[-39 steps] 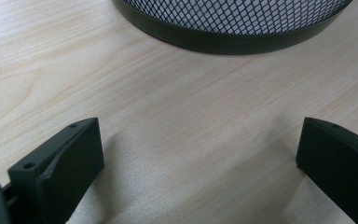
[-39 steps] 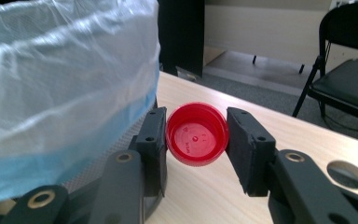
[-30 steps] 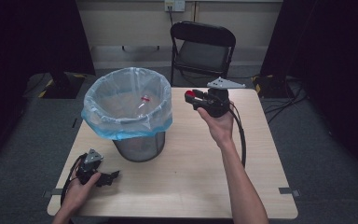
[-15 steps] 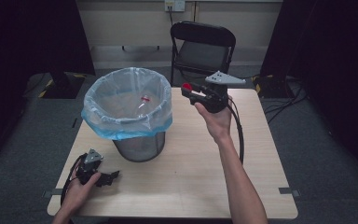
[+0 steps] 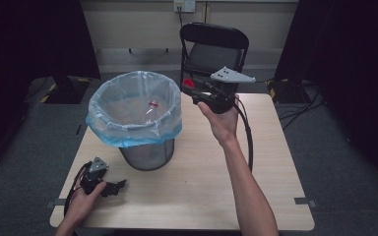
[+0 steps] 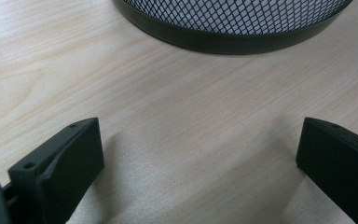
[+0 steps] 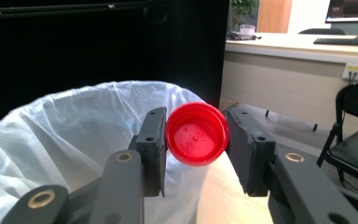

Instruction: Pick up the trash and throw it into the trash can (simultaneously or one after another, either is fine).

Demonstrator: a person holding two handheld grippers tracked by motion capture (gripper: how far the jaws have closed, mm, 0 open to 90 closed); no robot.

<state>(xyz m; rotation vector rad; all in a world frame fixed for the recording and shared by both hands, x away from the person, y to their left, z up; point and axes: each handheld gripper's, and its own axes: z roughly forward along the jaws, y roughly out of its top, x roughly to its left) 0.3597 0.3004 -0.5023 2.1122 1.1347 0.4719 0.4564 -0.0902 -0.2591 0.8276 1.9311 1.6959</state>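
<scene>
A red bottle cap is pinched between the jaws of my right gripper, its hollow side towards the camera. In the high view that gripper is held up in the air just right of the bin's rim, the red cap at its tip. The wire-mesh bin stands on the table with a blue-white liner bag; a clear bottle with a red label lies inside. My left gripper rests on the table at the front left, jaws wide apart over bare wood.
The wooden table has free room at the centre and right. A black folding chair stands behind the table's far edge. The bin's mesh base is just ahead of the left gripper. The right gripper's cable hangs beside the forearm.
My right gripper has risen with the red cap and moved slightly towards the bin's rim. The left hand has stayed put.
</scene>
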